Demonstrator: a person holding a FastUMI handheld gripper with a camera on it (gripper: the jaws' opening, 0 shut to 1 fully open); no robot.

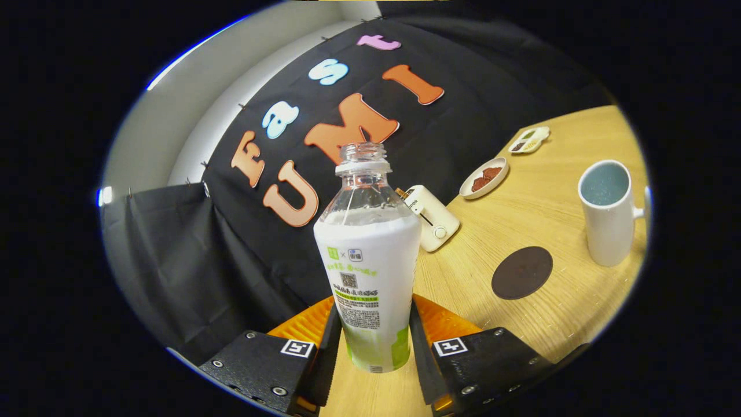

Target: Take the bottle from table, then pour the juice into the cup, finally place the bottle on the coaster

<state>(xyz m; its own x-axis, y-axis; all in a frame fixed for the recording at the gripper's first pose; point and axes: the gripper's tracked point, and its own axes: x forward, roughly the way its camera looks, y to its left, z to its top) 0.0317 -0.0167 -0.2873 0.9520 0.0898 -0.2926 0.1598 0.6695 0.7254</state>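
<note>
**Bottle clamped in tongs, tilted view over desk**

Now closed on the bottle [370,272]: tongs [371,341] with both fingers pressed against the lower sides of its white-and-green label. Uncapped, neck clear and empty-looking, white contents reaching up to the shoulder. Whether lifted off the desk [556,324] or resting on it, cannot tell. At about two o'clock from the bottle, well apart, a tall white cup [608,211], upright, handle turned away from the bottle. Between bottle and cup, at roughly three o'clock, a dark round coaster [522,272] lying flat and bare on the wood. Just behind the bottle at one o'clock, a small cream toaster [431,217]. Beyond it, a shallow plate [484,178] with brownish food, and farther still a small divided dish [529,140].
</note>
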